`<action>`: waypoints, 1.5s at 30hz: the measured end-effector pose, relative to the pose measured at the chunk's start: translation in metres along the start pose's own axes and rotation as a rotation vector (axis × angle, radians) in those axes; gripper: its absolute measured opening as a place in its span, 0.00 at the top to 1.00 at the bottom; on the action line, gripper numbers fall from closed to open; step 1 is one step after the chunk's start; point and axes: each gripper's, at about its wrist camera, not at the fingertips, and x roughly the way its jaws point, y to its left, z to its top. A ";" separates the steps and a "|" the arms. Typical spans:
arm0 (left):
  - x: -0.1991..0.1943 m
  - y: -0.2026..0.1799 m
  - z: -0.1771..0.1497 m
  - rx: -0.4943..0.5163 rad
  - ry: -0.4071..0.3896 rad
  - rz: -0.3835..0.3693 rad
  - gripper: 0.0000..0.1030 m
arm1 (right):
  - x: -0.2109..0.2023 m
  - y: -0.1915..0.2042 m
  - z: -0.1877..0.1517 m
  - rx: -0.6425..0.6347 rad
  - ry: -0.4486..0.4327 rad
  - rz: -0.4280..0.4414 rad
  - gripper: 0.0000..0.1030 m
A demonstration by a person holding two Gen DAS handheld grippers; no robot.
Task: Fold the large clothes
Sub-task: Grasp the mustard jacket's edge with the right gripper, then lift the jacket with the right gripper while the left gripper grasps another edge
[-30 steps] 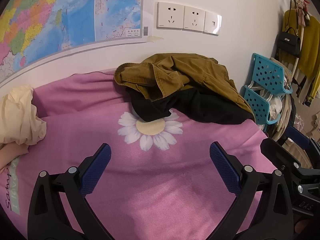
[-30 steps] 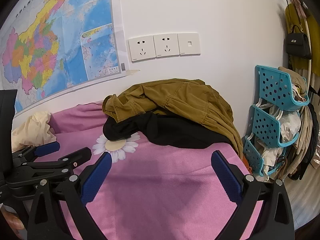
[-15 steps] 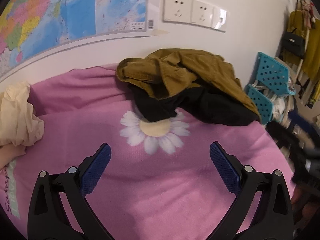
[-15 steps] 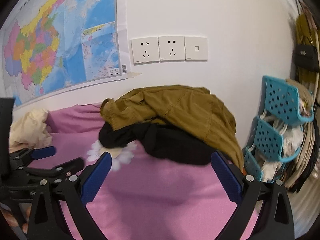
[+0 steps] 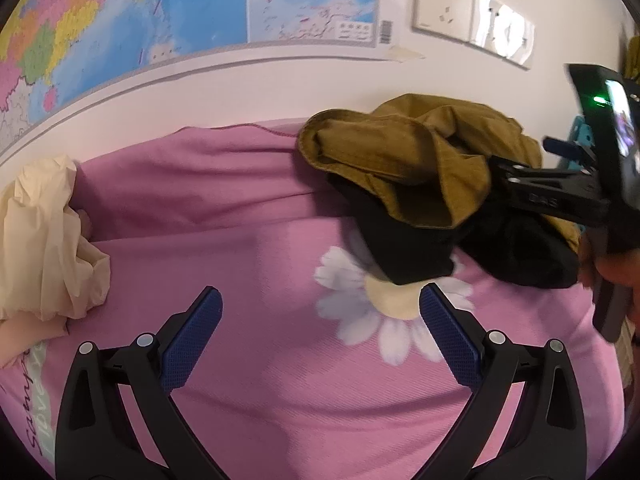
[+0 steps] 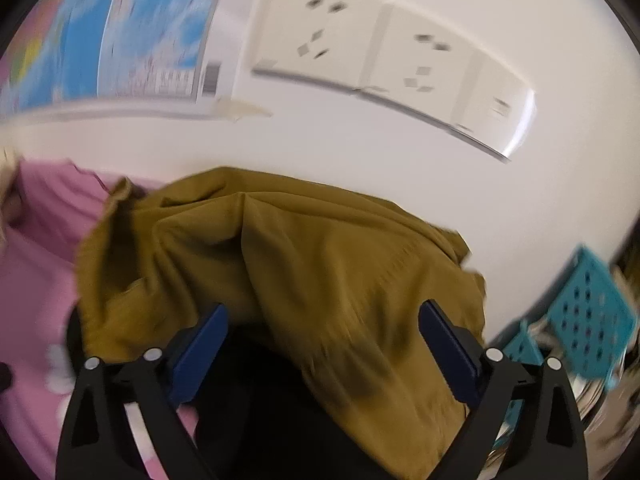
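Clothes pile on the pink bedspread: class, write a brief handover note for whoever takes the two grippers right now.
Left gripper: open, empty, above the bedspread near its daisy print.
Right gripper: over the pile, jaws closing around the mustard jacket, pads not yet pressing.
Things: jacket crumpled on top of a black garment against the wall; cream cloth bunched at the left edge.
Done: nothing folded.
Left: grip the jacket, spread it flat, fold it, then the others.
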 end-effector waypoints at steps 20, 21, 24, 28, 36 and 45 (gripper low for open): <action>0.042 0.028 0.014 -0.004 0.040 0.061 0.05 | 0.028 0.032 0.044 -0.318 -0.033 0.014 0.38; 0.044 0.030 0.013 -0.005 0.041 0.062 0.05 | 0.037 0.039 0.046 -0.350 -0.024 0.018 0.38; 0.047 0.035 0.014 -0.005 0.044 0.073 0.05 | 0.048 0.039 0.054 -0.320 0.023 0.117 0.93; 0.049 0.040 0.017 0.005 0.034 0.076 0.05 | 0.007 0.026 0.060 -0.273 -0.063 0.106 0.98; 0.049 0.023 0.047 0.110 -0.088 0.001 0.05 | -0.158 -0.140 0.074 0.213 -0.382 0.116 0.98; 0.026 -0.036 0.091 0.218 -0.359 -0.345 0.05 | -0.258 -0.219 0.106 0.292 -0.532 0.087 0.98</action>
